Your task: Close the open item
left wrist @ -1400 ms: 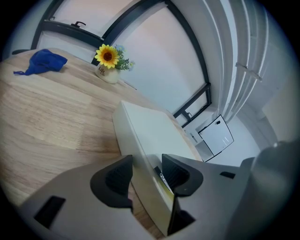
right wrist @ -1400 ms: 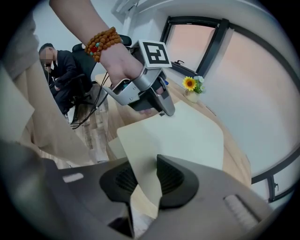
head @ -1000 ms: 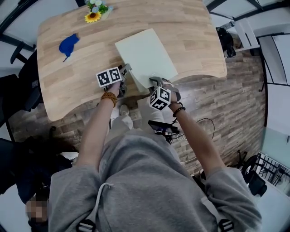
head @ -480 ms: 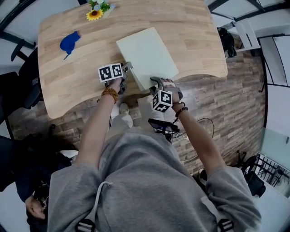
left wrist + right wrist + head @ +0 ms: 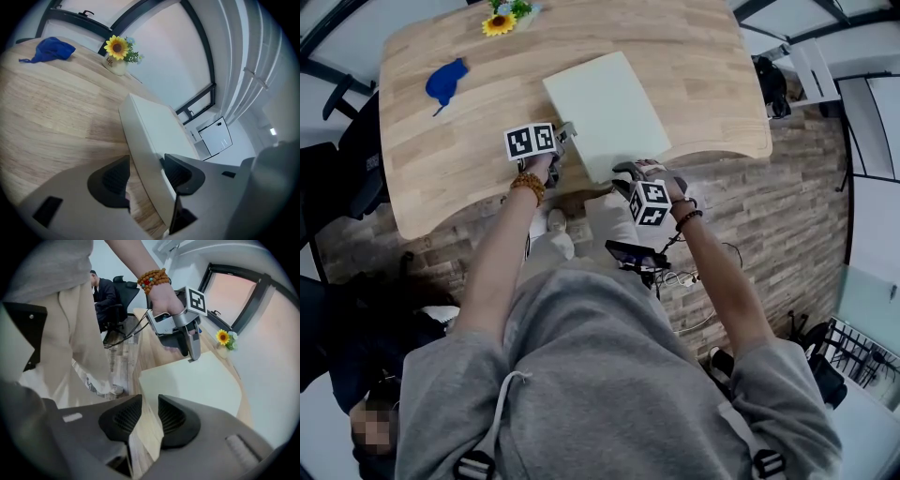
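Note:
A flat pale box [image 5: 605,108] lies closed on the wooden table [image 5: 441,169], its near end reaching the table's front edge. My left gripper [image 5: 564,138] sits at the box's near left corner. In the left gripper view the box's long edge [image 5: 159,136] runs between the jaws of the left gripper [image 5: 145,176], which are opening, with wood showing beside the left pad. My right gripper [image 5: 624,172] is at the near right corner. Its jaws [image 5: 149,416] are closing, with the box corner [image 5: 197,380] between them. The left gripper [image 5: 190,343] shows across the box.
A blue cloth [image 5: 445,80] lies at the table's far left, and a sunflower pot [image 5: 499,19] stands at the back edge. Dark office chairs [image 5: 356,169] stand left of the table. A seated person [image 5: 101,291] is beyond the table's end. Cables [image 5: 675,277] lie on the floor.
My right gripper has shifted a little to the right along the table's front edge. The left gripper has stayed at the box's corner. The box has not visibly moved.

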Demonstrator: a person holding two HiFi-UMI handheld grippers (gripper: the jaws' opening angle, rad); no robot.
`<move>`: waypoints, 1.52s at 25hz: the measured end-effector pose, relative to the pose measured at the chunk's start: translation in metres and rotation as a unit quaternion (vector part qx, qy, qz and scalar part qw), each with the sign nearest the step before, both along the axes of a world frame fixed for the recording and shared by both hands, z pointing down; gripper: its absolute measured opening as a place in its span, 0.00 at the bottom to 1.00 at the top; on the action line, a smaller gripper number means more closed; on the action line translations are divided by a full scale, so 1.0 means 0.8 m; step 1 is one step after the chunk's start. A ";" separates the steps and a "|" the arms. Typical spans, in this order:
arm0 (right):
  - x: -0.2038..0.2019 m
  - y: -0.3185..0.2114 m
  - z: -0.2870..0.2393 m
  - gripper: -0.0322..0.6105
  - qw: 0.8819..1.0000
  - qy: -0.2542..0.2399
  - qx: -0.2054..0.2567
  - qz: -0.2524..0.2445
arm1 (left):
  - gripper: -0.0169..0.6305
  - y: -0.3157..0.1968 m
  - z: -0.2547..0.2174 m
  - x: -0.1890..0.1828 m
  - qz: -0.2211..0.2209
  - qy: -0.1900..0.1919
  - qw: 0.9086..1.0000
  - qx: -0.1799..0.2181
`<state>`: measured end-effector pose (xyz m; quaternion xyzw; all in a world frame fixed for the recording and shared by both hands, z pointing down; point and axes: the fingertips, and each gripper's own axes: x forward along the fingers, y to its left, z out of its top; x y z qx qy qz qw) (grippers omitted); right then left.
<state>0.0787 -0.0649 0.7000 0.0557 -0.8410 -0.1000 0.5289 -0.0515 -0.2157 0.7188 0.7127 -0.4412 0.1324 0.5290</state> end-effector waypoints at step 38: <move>-0.018 -0.033 -0.031 0.21 0.978 -0.118 -0.059 0.164 | 0.43 0.010 -0.007 -0.011 -0.050 0.023 0.998 -0.016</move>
